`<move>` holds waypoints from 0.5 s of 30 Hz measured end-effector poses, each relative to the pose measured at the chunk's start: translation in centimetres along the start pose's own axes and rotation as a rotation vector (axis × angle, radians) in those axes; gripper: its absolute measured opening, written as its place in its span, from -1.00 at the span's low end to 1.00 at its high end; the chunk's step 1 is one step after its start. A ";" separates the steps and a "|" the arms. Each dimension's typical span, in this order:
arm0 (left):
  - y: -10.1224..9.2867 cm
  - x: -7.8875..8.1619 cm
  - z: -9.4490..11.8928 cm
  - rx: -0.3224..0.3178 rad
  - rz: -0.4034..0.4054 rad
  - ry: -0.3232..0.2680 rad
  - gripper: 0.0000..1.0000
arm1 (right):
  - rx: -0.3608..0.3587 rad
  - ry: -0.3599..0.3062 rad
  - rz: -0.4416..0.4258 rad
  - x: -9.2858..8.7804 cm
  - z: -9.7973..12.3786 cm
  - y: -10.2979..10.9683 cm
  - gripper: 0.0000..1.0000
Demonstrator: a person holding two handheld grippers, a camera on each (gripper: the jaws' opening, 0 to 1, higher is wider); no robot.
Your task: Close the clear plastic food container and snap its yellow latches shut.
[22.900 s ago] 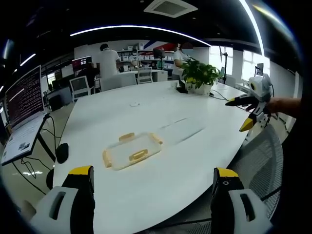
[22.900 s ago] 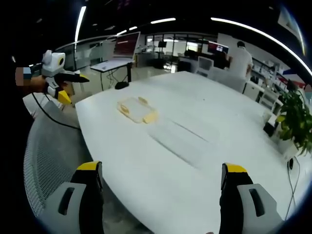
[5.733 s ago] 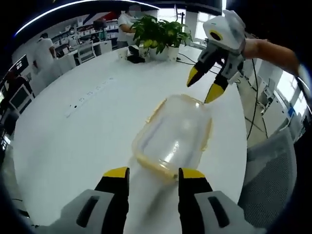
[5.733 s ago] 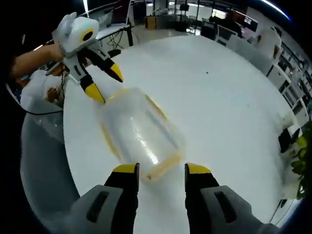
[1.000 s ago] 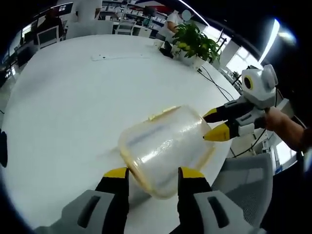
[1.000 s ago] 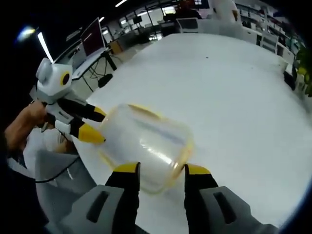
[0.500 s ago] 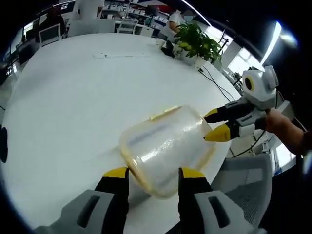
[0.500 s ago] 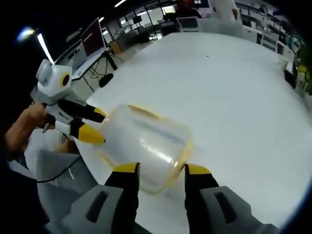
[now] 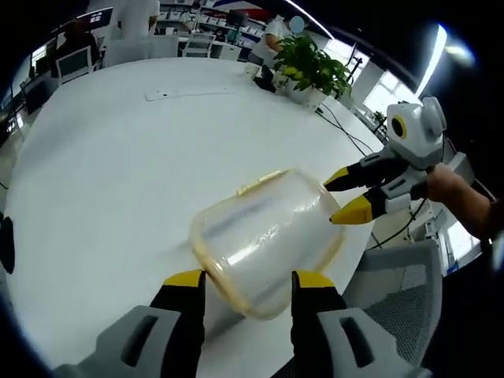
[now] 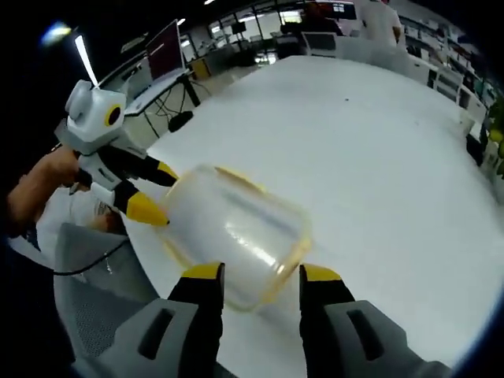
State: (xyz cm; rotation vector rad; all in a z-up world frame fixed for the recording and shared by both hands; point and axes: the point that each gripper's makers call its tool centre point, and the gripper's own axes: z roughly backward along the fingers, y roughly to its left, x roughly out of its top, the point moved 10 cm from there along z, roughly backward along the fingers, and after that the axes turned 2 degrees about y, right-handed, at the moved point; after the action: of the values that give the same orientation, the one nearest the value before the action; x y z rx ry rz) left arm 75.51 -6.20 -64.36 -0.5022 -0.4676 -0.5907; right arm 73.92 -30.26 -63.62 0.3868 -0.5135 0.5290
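A clear plastic container (image 9: 260, 236) with a yellow rim is held over the white table (image 9: 102, 157), tilted on its side. My left gripper (image 9: 248, 277) is shut on its near end in the left gripper view, and my right gripper (image 9: 346, 195) clasps the far end. In the right gripper view the container (image 10: 236, 232) sits between the jaws of my right gripper (image 10: 253, 272), with my left gripper (image 10: 153, 193) pinching the opposite edge. A yellow latch (image 9: 261, 181) shows along the upper rim. I cannot tell whether the latches are snapped.
A potted plant (image 9: 311, 67) stands at the table's far side. A grey mesh chair (image 9: 390, 276) sits by the table edge under the container. A monitor (image 10: 165, 51) stands on a desk beyond, and people stand in the background. A hand (image 10: 39, 193) holds the left gripper.
Both grippers keep their hold on the container. The views have shifted slightly; the container's pose between the grippers looks the same.
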 end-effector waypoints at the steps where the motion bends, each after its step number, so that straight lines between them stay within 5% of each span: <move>1: 0.0 0.1 0.1 0.002 -0.006 -0.005 -0.22 | -0.008 0.002 0.019 0.1 0.1 -0.1 -0.31; 15: -0.6 1.6 1.2 -0.008 -0.082 -0.056 -0.26 | 0.009 -0.041 0.180 1.9 0.4 0.2 -0.36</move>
State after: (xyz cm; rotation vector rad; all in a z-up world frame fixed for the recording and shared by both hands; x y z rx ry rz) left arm 75.98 -6.58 -62.42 -0.5095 -0.5413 -0.6588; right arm 75.11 -29.61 -62.23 0.3625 -0.5889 0.6986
